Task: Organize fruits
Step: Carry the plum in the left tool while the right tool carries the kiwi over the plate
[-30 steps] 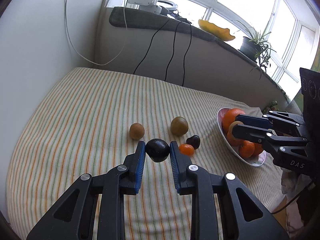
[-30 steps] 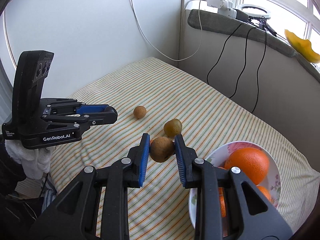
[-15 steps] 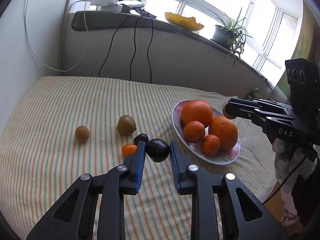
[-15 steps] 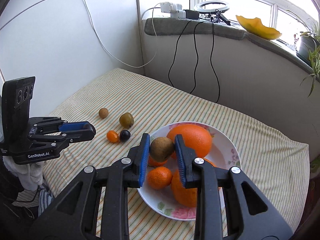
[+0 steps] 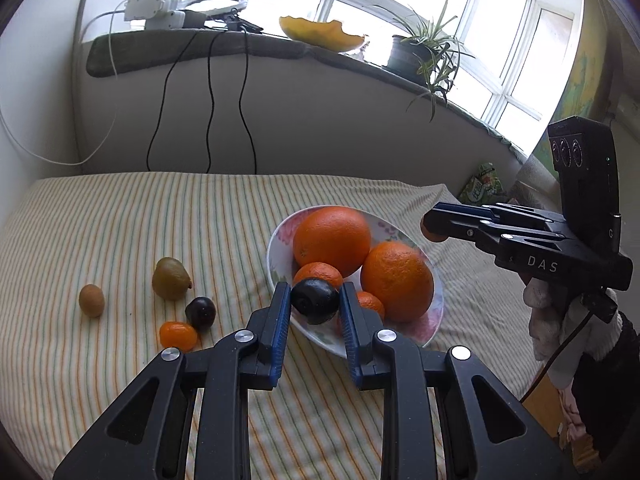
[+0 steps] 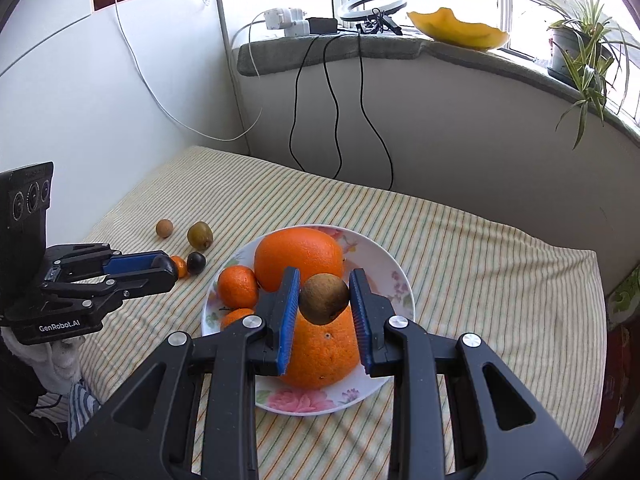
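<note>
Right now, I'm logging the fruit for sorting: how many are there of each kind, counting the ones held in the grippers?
Large oranges: 2
Small orange citrus: 3
Dark plums: 2, one in the left gripper
Kiwis: 2, one in the right gripper
Small round brown fruit: 1
Total: 10

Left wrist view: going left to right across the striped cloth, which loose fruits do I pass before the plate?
Small brown fruit → green-brown kiwi → small orange fruit → dark plum → plate. The small orange fruit and the plum touch, so their order is close.
</note>
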A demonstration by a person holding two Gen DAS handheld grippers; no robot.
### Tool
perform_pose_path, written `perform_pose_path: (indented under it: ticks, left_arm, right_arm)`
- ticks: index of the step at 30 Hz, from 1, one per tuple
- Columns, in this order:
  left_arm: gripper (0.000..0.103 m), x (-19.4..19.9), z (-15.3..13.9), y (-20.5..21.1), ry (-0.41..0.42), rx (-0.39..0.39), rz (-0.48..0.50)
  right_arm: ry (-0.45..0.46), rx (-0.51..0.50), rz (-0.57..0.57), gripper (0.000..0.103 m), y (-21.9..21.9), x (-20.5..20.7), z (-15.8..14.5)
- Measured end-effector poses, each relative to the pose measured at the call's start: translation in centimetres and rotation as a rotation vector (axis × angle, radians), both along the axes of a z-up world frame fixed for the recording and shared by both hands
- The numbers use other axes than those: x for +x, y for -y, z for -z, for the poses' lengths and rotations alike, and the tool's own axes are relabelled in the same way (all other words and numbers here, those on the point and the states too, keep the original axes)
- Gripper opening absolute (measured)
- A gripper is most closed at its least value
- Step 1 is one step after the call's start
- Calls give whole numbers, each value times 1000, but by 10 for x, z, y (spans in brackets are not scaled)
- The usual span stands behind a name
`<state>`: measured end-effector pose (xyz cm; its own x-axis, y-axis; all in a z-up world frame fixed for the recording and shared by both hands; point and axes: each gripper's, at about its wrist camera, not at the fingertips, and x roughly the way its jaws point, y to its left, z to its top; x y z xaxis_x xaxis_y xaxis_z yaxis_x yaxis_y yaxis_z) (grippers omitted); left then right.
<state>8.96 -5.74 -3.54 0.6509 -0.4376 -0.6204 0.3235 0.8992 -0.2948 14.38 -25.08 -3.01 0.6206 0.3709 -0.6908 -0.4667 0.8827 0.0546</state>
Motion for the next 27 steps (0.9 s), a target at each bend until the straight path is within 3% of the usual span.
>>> perform_pose_path:
  ticks: [17, 27]
  left_arm:
    - [23, 22, 1, 42, -9, 32, 55]
    - [23, 28, 3, 50, -19, 49, 66]
  right_arm:
    - [-81, 74, 47, 27, 39, 32, 29]
    - [-103, 92, 33, 27, 39, 41, 38]
